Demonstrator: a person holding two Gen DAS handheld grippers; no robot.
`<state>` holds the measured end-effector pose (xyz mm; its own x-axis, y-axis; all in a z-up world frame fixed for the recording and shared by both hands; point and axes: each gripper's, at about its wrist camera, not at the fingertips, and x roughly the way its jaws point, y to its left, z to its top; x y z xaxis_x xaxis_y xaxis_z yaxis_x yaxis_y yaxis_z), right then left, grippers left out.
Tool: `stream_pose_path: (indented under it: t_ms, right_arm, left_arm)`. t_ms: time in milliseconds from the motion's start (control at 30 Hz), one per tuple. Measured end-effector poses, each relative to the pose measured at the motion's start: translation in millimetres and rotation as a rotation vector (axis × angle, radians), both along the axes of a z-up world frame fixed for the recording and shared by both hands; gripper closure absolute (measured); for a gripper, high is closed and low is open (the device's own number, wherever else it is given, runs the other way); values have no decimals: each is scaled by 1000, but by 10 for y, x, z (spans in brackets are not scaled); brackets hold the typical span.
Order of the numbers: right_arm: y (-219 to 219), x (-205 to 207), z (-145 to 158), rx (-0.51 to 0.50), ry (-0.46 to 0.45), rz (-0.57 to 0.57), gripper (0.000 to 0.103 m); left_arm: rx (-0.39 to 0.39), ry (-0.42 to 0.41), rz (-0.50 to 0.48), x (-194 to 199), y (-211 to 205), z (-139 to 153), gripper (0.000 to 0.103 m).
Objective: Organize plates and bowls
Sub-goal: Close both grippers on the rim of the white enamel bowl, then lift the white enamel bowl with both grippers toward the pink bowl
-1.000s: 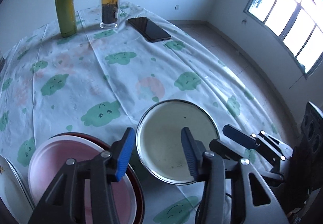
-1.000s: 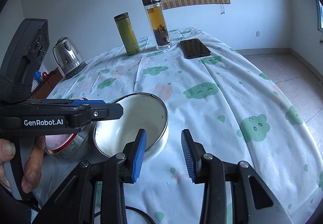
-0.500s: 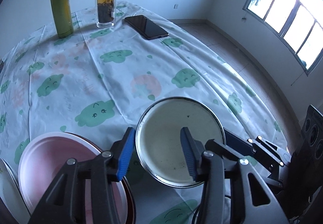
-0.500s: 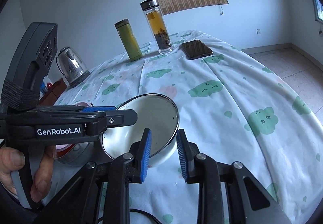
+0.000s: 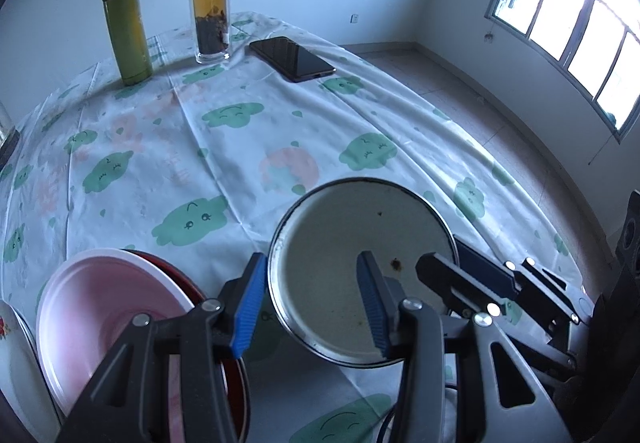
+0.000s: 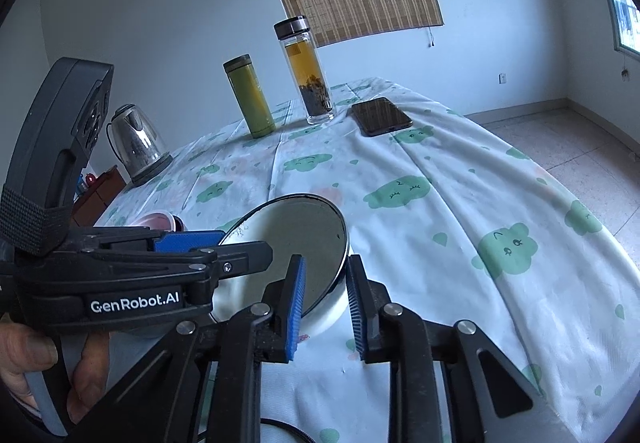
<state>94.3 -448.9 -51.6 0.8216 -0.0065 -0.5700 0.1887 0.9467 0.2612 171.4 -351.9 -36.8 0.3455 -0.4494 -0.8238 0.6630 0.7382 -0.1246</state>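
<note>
Closing further on the bowl rim since a second ago, and tilting the bowl up off the table.

Right claw [image 6: 325, 309] now pinching the near rim of the white enamel bowl [image 5: 362, 267], one blue pad inside the wall and one outside, gap much narrower than before; looking clenched on the rim, with the bowl's mouth tipping toward the left side. Left claw [image 5: 310, 305] hanging released, pads well apart, straddling the bowl's left rim without touching as far as can be told. Pink plate [image 5: 104, 307] lying on a red plate [image 5: 188, 283] just left of the bowl, beside the left claw. Judging the coming move as carrying the bowl leftward onto that stack, right claw leading, left claw needing to clear out of the path.
</note>
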Motion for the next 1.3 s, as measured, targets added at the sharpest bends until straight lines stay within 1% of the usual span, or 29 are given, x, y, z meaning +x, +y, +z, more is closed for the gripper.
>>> stream_pose_path:
  t_ms: [100,300,400,467,533,600,633,733,867,967,1033,1133,1267,1300]
  right_arm:
    - [-29,-3,-5,16,-2,-1,80]
    - [-49,-33,2,32,-19,0,80]
    - [-22,-50,18,26,-33,14,80]
    - [6,-58,31,12,-39,19,82]
    - [21,-63,40,3,-42,19,86]
    - [30,-64,48,-4,-43,19,87]
    - [28,-64,49,-4,-44,17,88]
    - [-18,-72,42,15,-49,6,88]
    - [-6,-97,61,9,-64,6,89]
    - [-2,-114,68,7,-67,3,89]
    - [-15,-129,68,22,-70,5,89]
    - [-28,-164,106,32,-81,3,89]
    - [-20,-194,198,27,-95,5,89]
    - [-15,-196,213,28,-97,7,89]
  left_arm:
    - [-22,0,4,-18,33,35,58]
    - [-60,-40,8,-101,83,171,58]
    - [-73,-50,27,-122,128,176,58]
    - [-75,-50,35,-120,146,155,58]
    - [-68,-66,45,-137,157,137,58]
    - [-50,-88,44,-175,141,124,59]
    - [-46,-97,47,-184,140,123,62]
    - [-51,-112,52,-205,153,132,67]
    - [-63,-160,49,-262,183,163,68]
    - [-79,-164,49,-275,207,178,68]
    - [-84,-189,57,-296,231,203,73]
    - [-95,-184,65,-290,268,218,87]
    - [-99,-173,82,-265,322,209,95]
    - [-97,-170,91,-258,339,207,96]
